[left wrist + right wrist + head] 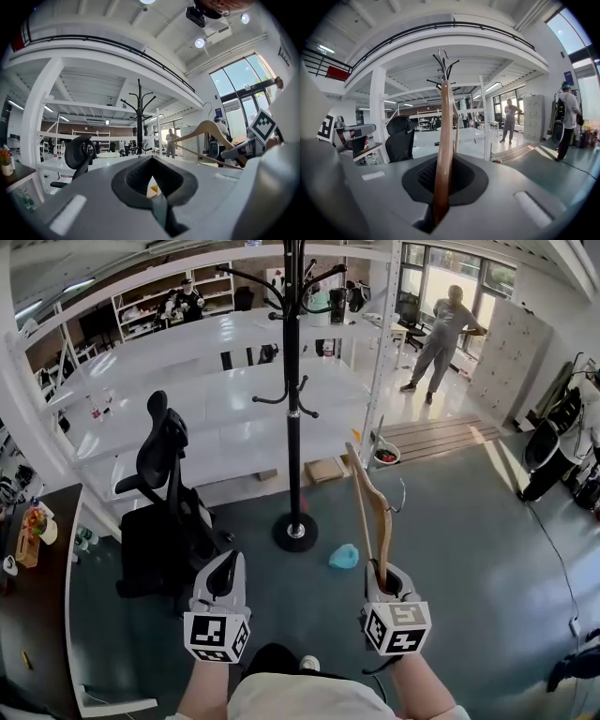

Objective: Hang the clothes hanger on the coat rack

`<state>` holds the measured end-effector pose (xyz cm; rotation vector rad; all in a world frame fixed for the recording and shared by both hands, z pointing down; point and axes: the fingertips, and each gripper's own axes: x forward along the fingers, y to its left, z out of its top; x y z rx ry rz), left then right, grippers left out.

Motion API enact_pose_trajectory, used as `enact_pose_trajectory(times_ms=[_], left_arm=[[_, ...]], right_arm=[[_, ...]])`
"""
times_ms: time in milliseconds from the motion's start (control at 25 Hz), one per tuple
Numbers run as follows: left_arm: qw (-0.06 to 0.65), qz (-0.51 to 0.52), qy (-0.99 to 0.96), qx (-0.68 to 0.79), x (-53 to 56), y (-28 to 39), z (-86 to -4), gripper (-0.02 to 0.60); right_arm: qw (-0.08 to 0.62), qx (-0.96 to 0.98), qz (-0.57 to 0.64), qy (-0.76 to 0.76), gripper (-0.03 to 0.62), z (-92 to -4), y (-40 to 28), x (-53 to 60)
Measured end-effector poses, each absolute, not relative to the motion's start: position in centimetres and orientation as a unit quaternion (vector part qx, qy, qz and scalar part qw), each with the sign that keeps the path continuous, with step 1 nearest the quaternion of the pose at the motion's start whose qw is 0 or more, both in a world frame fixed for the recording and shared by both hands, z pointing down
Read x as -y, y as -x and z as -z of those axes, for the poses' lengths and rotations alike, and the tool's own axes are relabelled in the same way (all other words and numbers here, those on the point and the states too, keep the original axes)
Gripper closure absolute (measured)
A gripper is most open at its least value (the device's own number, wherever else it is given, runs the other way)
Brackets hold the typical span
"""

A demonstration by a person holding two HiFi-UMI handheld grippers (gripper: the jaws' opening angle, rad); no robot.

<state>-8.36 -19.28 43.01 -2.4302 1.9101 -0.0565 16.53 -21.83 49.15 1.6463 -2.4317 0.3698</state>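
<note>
The black coat rack (293,427) stands on the grey floor straight ahead, its round base (295,532) a short way beyond both grippers. A wooden clothes hanger (373,512) with a metal hook rises from my right gripper (384,570), which is shut on the hanger's lower end. In the right gripper view the hanger (443,154) runs upward between the jaws, with the rack's top prongs (445,61) behind it. My left gripper (226,568) is shut with nothing in it, left of the rack's base. From the left gripper view the hanger (206,129) shows at the right and the rack (139,117) far ahead.
A black office chair (164,512) stands left of the rack, close to the left gripper. A light blue object (344,557) lies on the floor by the base. White shelving (216,381) runs behind the rack. A person (439,334) stands far back at the right.
</note>
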Motion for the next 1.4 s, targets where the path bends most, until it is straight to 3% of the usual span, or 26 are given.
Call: enact_pose_trajectory(times_ms=[520, 1400], left_arm=[[0.027, 0.021, 0.79, -0.612, 29.2, 9.1, -43.1, 0.581], [0.044, 0.022, 0.821, -0.568, 49.8, 17.0, -42.1, 0.581]], right_arm=[[0.1, 0.816, -0.127, -0.554, 0.565, -48.8, -15.5, 31.8], [0.109, 0.807, -0.048, -0.578, 0.565, -35.5, -7.9, 61.3]])
